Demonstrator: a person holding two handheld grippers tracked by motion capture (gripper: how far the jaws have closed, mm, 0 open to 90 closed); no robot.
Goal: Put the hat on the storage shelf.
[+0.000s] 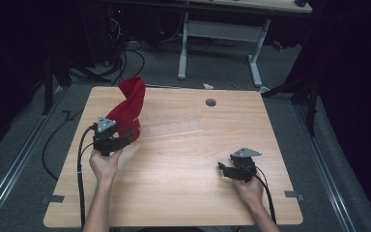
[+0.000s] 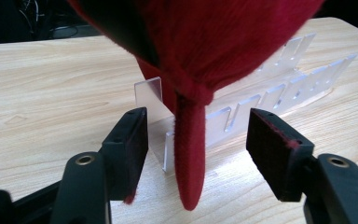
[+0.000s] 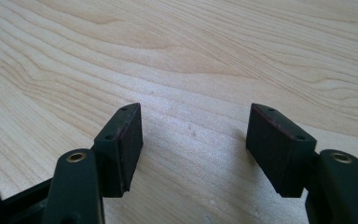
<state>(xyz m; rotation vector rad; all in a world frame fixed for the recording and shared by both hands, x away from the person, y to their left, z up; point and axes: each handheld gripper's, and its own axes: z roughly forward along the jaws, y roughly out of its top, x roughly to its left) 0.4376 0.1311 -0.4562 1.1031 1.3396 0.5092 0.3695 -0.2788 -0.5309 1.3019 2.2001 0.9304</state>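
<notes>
Tools (image 2: pixel 196 135): 2 open, 1 red cloth (image 1: pixel 131 107).

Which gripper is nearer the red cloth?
Left. The left gripper is right at the red cloth, its fingers open on either side of a hanging strip of it. The right gripper rests far across the table, fingers open over bare wood.

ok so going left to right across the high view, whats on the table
left gripper → red cloth → clear rack → grey table hole → right gripper
</notes>
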